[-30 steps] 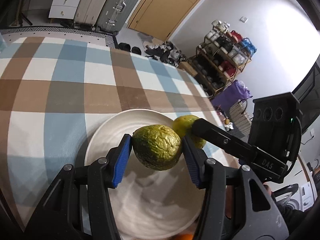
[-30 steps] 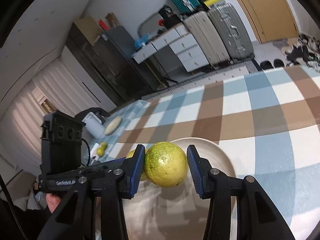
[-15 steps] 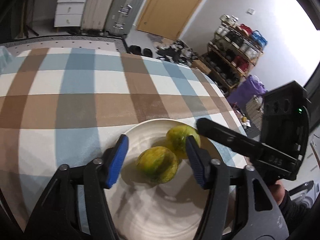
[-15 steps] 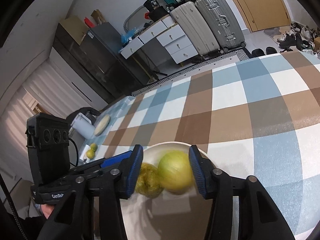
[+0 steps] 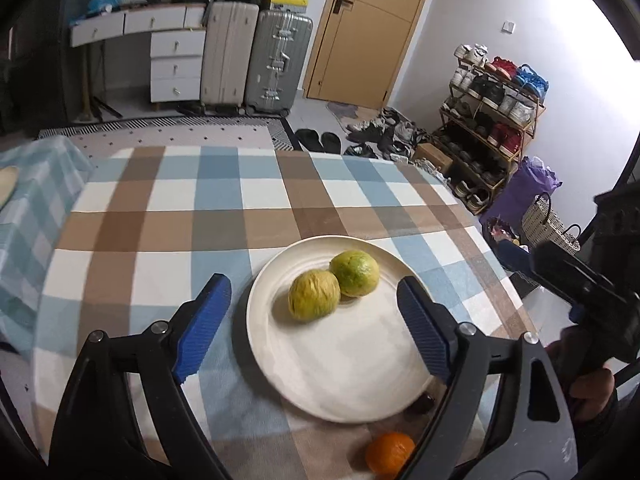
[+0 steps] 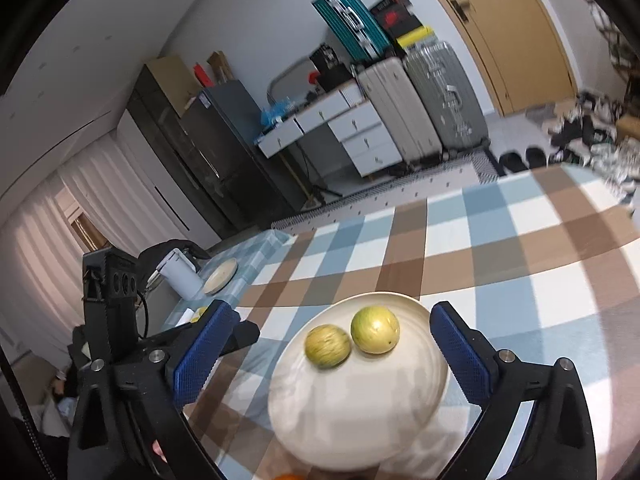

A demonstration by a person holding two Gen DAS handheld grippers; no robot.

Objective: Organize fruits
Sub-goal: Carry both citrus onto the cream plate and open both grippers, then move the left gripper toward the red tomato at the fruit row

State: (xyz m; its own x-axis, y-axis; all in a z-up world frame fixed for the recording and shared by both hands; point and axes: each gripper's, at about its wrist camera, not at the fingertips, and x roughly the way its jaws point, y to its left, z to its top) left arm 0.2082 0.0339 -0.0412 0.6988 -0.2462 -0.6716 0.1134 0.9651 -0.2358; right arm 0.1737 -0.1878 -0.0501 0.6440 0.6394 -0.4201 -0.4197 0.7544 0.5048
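A white plate lies on the checked tablecloth with two fruits touching side by side. One is a wrinkled yellow-green fruit, the other a smoother green fruit. My left gripper hovers above and behind them, its jaws opening wide with nothing pressed between the blue pads. In the right wrist view the same plate carries the wrinkled fruit and the green fruit. My right gripper is also opening, both pads well clear of the fruits.
An orange sits on the cloth just in front of the plate. A lower side table at the left holds a small plate and a white jug. Suitcases and a shoe rack stand beyond the table.
Each gripper held a fruit over the plate; both let go, the fruits now rest on the plate, and both grippers opened wide while pulling back and up.
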